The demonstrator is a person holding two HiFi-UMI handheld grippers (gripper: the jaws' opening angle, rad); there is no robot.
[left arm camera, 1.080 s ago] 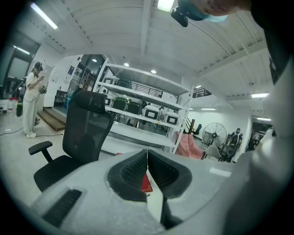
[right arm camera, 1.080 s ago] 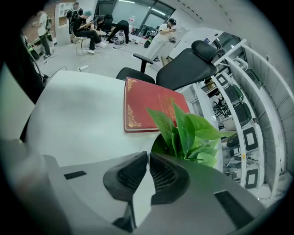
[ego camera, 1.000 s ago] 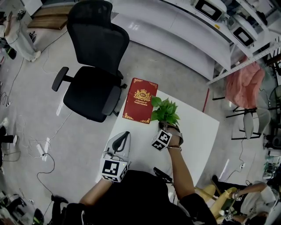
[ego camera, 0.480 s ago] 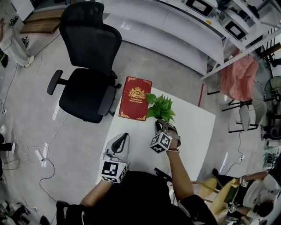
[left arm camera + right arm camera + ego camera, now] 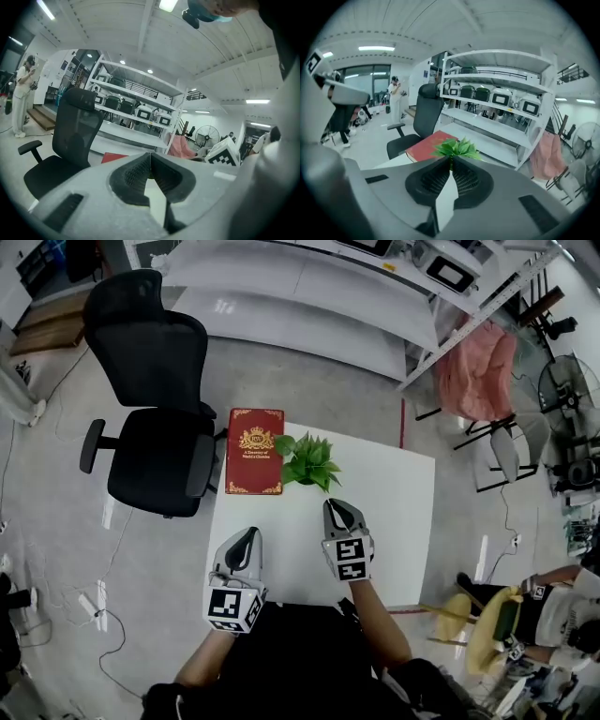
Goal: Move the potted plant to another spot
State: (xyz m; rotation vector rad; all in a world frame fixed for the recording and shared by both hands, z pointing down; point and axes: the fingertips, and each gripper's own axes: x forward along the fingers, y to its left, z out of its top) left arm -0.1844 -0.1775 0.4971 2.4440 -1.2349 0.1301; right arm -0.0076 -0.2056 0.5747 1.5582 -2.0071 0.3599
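Potted plant (image 5: 307, 461) stands on white table (image 5: 403, 521), just beside red book (image 5: 254, 463). Right gripper (image 5: 336, 507) near plant, not touching, jaws together, empty. Left gripper (image 5: 248, 536) nearer person, jaws together, empty.

A red hardcover book with a gold crest (image 5: 254, 450) lies flat at the edge of the white square table (image 5: 398, 512), ahead and left of the jaws of the right gripper (image 5: 335, 505). A black mesh office chair (image 5: 150, 418) stands off the table, ahead and left of the jaws of the left gripper (image 5: 248, 533). White metal shelving (image 5: 497, 105) runs far ahead of the right jaws, with a pink cloth (image 5: 546, 152) hanging to their right.
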